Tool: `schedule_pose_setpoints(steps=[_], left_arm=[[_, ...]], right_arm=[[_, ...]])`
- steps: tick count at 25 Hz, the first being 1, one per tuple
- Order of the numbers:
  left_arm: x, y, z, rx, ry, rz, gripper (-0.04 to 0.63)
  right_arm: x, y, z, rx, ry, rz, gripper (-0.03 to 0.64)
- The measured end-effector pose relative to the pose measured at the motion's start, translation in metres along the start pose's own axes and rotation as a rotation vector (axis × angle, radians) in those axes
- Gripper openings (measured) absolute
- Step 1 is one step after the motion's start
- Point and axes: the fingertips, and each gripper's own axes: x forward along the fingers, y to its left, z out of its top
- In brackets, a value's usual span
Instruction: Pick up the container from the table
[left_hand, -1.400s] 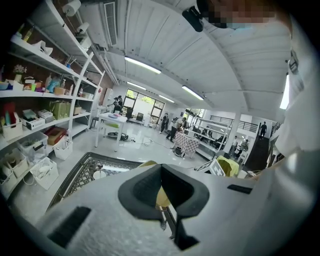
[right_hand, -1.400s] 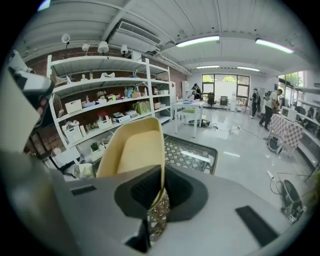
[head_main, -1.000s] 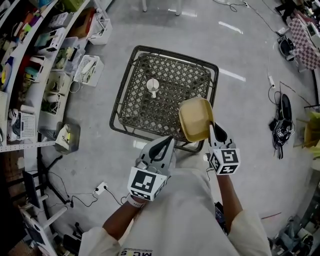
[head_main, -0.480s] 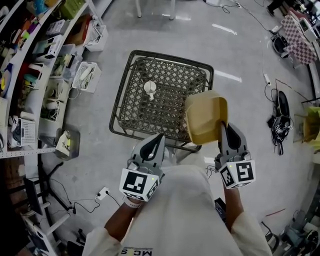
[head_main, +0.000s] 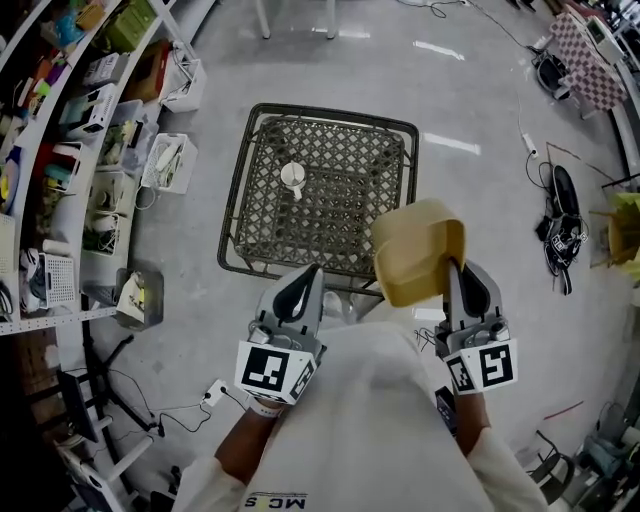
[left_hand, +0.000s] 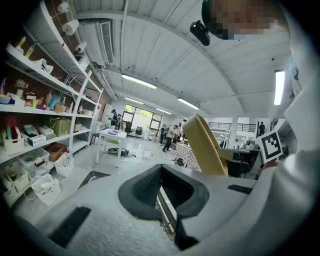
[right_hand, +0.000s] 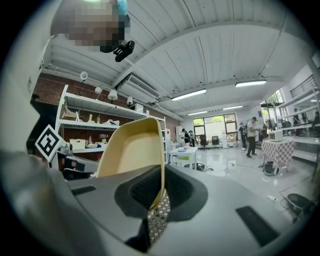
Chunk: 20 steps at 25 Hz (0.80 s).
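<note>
My right gripper (head_main: 452, 266) is shut on the rim of the yellow container (head_main: 415, 250) and holds it tilted in the air, off the near right corner of the dark lattice table (head_main: 240, 190). The right gripper view shows the container (right_hand: 132, 150) standing up from the closed jaws (right_hand: 159, 200), its hollow side facing the camera. My left gripper (head_main: 310, 272) hangs beside it over the table's near edge, fingers together and holding nothing. From the left gripper view the container (left_hand: 207, 147) appears edge-on to the right of the jaws (left_hand: 167, 202).
A small white cup-like thing (head_main: 293, 177) stands on the table. Shelves full of boxes (head_main: 90, 110) line the left side, with white baskets (head_main: 170, 160) on the floor below. Cables and dark gear (head_main: 560, 230) lie on the floor at right.
The right gripper has risen with the container, which now looks larger and sits lower and further right in the head view. The left gripper has risen a little.
</note>
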Motion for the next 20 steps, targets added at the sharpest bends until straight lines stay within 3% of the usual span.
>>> schedule_pose_setpoints(steps=[8, 20], left_arm=[[0.000, -0.002, 0.004, 0.014, 0.000, -0.011, 0.023], [-0.004, -0.001, 0.009, 0.040, -0.001, -0.017, 0.023]], right_arm=[[-0.001, 0.007, -0.009, 0.018, 0.021, 0.011, 0.026], [0.001, 0.030, -0.014, -0.013, 0.061, 0.130, 0.026]])
